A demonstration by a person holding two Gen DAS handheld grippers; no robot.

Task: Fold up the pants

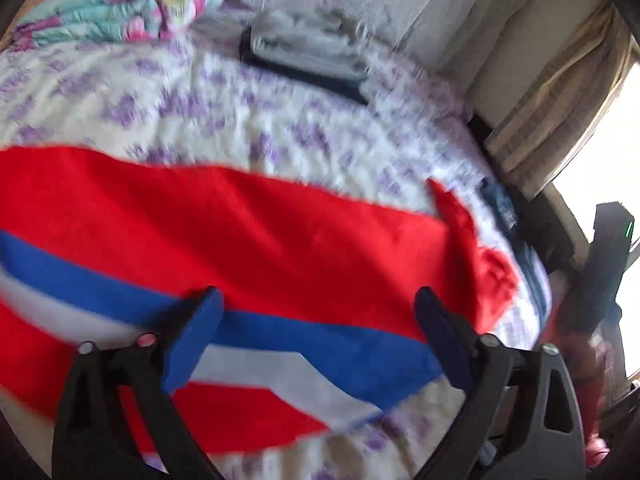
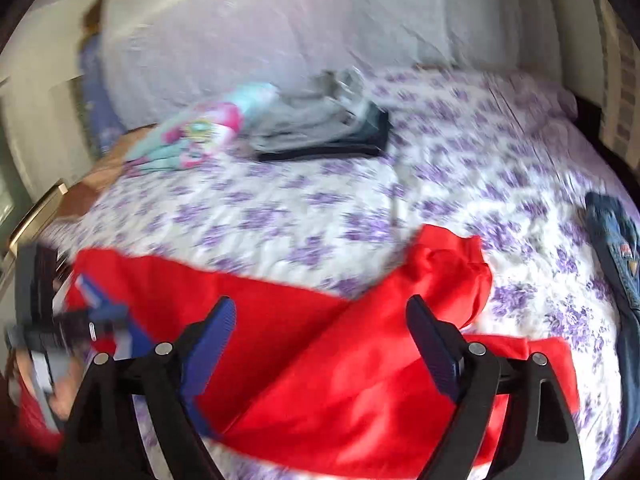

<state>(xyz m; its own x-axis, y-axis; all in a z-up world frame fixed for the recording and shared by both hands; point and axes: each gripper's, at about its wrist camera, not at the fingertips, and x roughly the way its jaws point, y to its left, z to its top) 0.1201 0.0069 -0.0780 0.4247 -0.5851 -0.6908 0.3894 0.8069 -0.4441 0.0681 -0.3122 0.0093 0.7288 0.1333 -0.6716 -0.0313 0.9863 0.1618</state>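
Red pants (image 1: 280,232) beneath wide-open tongs (image 1: 320,312)

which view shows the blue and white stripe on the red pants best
The left wrist view. There the blue and white stripe runs across the red pants, right between the open left claw. The right wrist view shows mostly plain red cloth, with only a blurred scrap of stripe at its left edge.

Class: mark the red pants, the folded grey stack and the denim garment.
red pants (image 2: 320,360): right wrist view, on the red leg fabric.
folded grey stack (image 2: 316,120): right wrist view, top grey layer.
denim garment (image 2: 616,232): right wrist view, blue denim panel.
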